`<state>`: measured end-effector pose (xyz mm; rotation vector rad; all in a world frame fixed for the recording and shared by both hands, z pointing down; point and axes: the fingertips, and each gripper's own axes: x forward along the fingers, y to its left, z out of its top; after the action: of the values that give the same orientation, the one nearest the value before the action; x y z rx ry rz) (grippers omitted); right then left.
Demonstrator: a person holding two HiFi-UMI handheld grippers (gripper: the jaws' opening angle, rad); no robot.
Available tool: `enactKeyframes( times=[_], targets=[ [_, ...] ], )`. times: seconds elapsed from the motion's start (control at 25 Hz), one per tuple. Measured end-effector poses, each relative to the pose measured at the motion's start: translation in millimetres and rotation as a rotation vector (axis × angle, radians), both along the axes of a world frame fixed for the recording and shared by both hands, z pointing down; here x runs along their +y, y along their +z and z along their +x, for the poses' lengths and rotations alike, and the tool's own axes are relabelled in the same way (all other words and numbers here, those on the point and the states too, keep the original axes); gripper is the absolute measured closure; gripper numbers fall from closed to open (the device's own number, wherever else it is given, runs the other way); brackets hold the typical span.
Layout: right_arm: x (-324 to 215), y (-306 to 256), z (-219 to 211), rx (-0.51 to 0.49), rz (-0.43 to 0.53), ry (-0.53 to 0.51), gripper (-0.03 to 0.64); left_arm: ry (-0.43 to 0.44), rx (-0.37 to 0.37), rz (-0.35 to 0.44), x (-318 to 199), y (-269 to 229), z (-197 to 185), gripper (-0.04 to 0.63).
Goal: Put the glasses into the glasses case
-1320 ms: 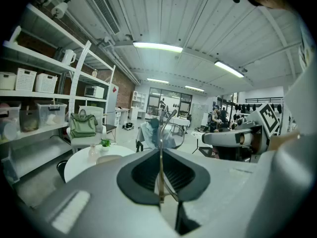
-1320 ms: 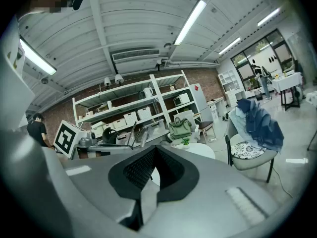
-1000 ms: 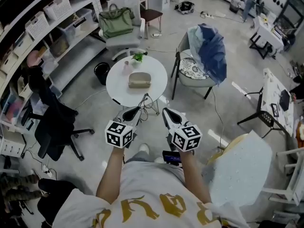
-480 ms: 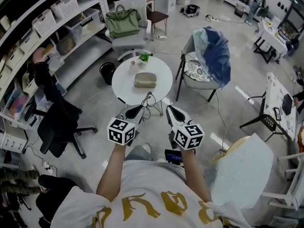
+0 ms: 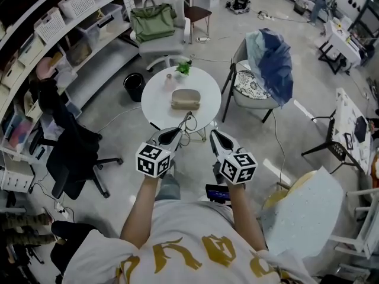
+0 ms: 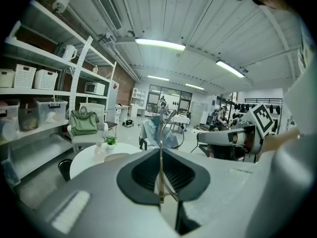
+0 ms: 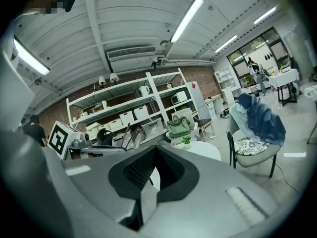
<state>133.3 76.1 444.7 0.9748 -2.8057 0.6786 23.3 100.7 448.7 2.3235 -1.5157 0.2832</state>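
A tan glasses case [image 5: 185, 99] lies shut on the small round white table [image 5: 159, 104]. My left gripper [image 5: 172, 135] hangs short of the table's near edge, shut on one temple of thin wire glasses [image 5: 188, 123], whose lenses stand up ahead of the jaws. In the left gripper view the glasses [image 6: 170, 132] rise from the closed pads, and the case [image 6: 117, 156] shows low at the left on the table [image 6: 85, 160]. My right gripper [image 5: 217, 138] is beside it, shut and empty. The right gripper view shows its jaws [image 7: 151, 182] together with nothing held.
A small potted plant [image 5: 185, 68] and a little bottle [image 5: 168, 76] stand at the table's far side. A chair draped with a blue jacket [image 5: 270, 57] is to the right, a black office chair [image 5: 71, 149] to the left, and a green bag [image 5: 153, 21] sits on a chair beyond. Shelving runs along the left.
The table and case have drawn a little nearer and shifted right in the head view as the person stepped forward. Both grippers keep the same pose and grip.
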Motion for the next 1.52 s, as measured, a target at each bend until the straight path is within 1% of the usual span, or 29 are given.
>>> enactKeyframes(
  times=[0.24, 0.48, 0.68, 0.8, 0.92, 1.24, 1.52],
  targets=[
    [-48.2, 13.2, -46.4, 0.026, -0.035, 0.062, 0.594, 0.077, 0.002, -0.016, -60.0, 11.9, -47.1, 0.578],
    [-95.0, 33.2, -92.4, 0.084, -0.071, 0.154, 0.594, 0.202, -0.013, -0.06, -116.4, 35.8, -87.5, 0.578],
    [-132.0, 41.8, -104.8, 0.122, -0.086, 0.275, 0.594, 0.298, -0.005, -0.095, -153.8, 52.6, -109.0, 0.578],
    [-143.1, 44.3, -111.8, 0.141, -0.087, 0.317, 0.594, 0.339, 0.014, -0.106, -168.7, 58.8, -118.4, 0.578],
    [-142.2, 48.3, -117.9, 0.148, -0.105, 0.332, 0.594, 0.364, 0.025, -0.121, -176.6, 66.4, -124.7, 0.578],
    [-153.8, 62.5, -120.8, 0.104, -0.147, 0.359, 0.594, 0.386, 0.017, -0.156, -193.5, 81.6, -132.0, 0.578],
    [-175.0, 71.1, -122.7, 0.105, -0.152, 0.34, 0.594, 0.403, -0.02, -0.161, -210.7, 86.4, -129.8, 0.578]
  ],
)
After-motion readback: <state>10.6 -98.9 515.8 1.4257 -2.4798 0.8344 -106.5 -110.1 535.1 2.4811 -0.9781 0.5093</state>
